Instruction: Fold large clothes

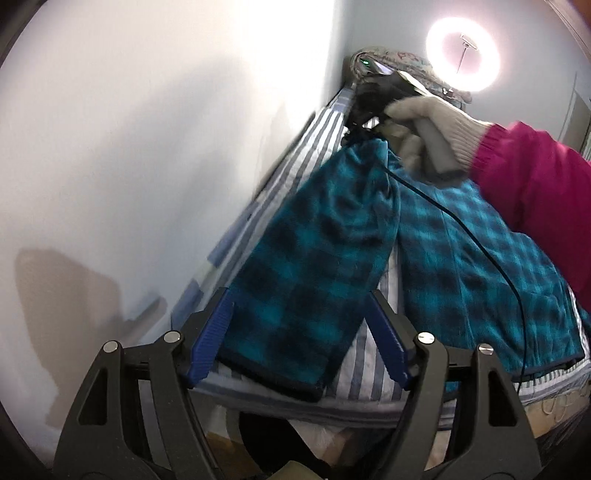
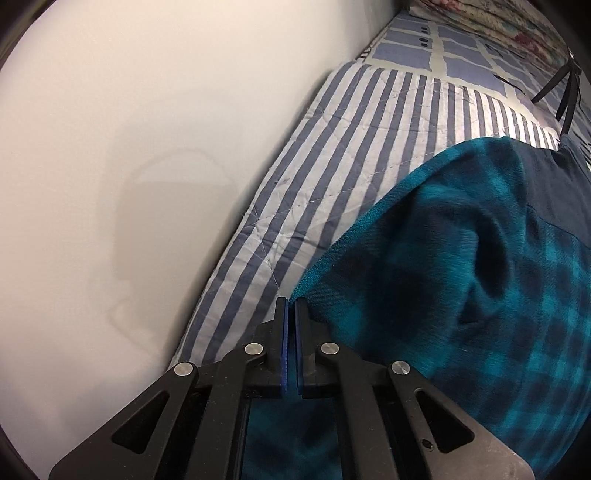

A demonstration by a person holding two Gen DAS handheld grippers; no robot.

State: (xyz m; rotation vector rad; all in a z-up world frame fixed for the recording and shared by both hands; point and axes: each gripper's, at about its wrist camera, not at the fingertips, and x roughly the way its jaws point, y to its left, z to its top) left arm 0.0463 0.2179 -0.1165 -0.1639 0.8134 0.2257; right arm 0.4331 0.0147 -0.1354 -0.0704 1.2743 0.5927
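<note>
Jaws of the left gripper (image 1: pixel 299 336) stand wide apart, a sleeve of the teal plaid garment (image 1: pixel 306 258) lying between them, unpinched, on the striped bedcover (image 1: pixel 325 136). Right wrist view: the right gripper (image 2: pixel 291 306) is clamped on the garment's edge.

1. A striped bedcover (image 2: pixel 332 173) in blue and white lies over the bed, pressed against a plain white wall (image 1: pixel 147 129)
2. Farther along, the cover changes to a patchwork of blue squares (image 2: pixel 458 62)
3. A floral quilt (image 2: pixel 498 18) is bunched at the far end of the bed
4. A lit ring light (image 1: pixel 463 55) glows near the corner of the room
5. A thin black cable (image 1: pixel 476 240) runs across the bed
</note>
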